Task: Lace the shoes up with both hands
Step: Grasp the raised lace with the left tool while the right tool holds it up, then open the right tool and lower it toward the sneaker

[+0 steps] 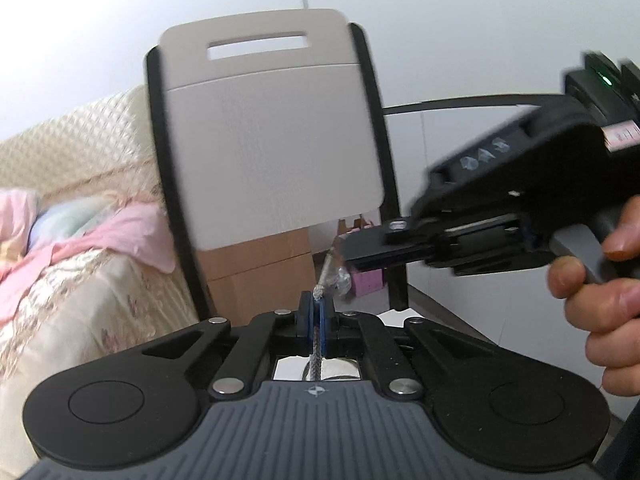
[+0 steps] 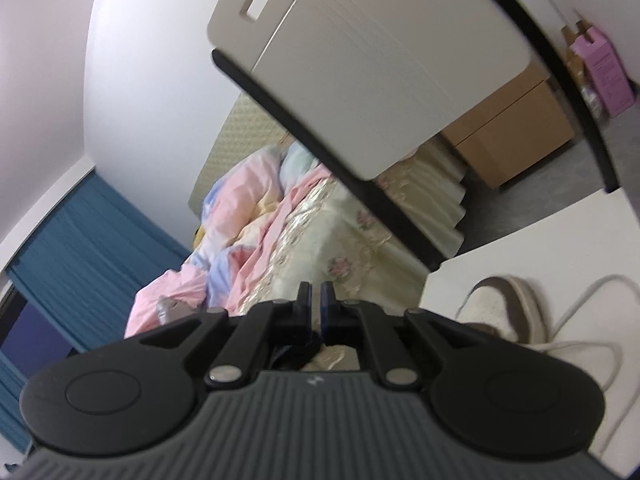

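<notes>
In the left wrist view my left gripper is shut on a grey braided shoelace. The lace's tip, with a clear wrap, sticks up past the blue pads. My right gripper, held by a hand, reaches in from the right, and its fingertips sit right beside that tip. In the right wrist view my right gripper shows only a narrow slit between its fingers, with nothing in it. A white shoe with brown trim lies on the white table, pale lace looping beside it.
A beige chair back with a black frame stands close ahead. A bed with pink and floral bedding lies to the left. Cardboard boxes, a pink box and a blue curtain lie beyond.
</notes>
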